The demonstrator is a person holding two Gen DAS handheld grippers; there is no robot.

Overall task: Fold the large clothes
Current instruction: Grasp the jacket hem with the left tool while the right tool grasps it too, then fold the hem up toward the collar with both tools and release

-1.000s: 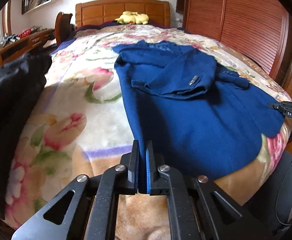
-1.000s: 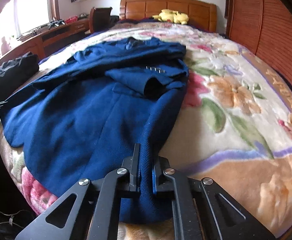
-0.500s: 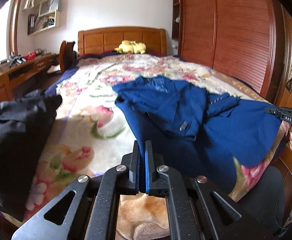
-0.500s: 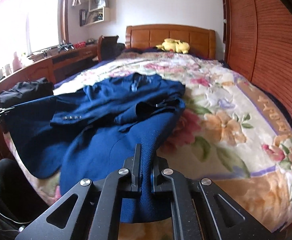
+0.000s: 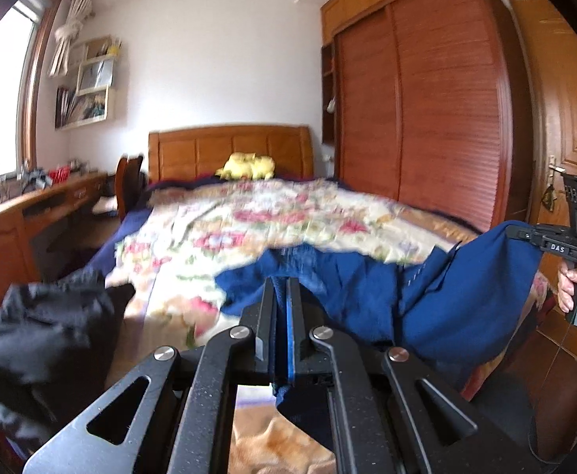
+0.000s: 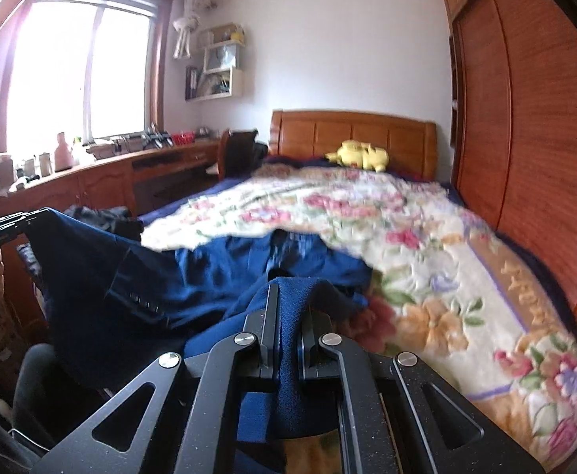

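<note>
Broadly, a floral blanket [image 5: 272, 229] covers the bed, a yellow plush toy [image 6: 359, 156] at its headboard. Over its near end a navy blue jacket [image 6: 193, 276] hangs lifted, stretched between two grippers. Both the left gripper [image 5: 282, 288] and the right gripper [image 6: 292, 296] are clenched on the jacket's hem.

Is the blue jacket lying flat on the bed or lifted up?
Lifted up at its near end. The left gripper and right gripper each pinch the blue jacket, its far part bunched on the bed.
</note>
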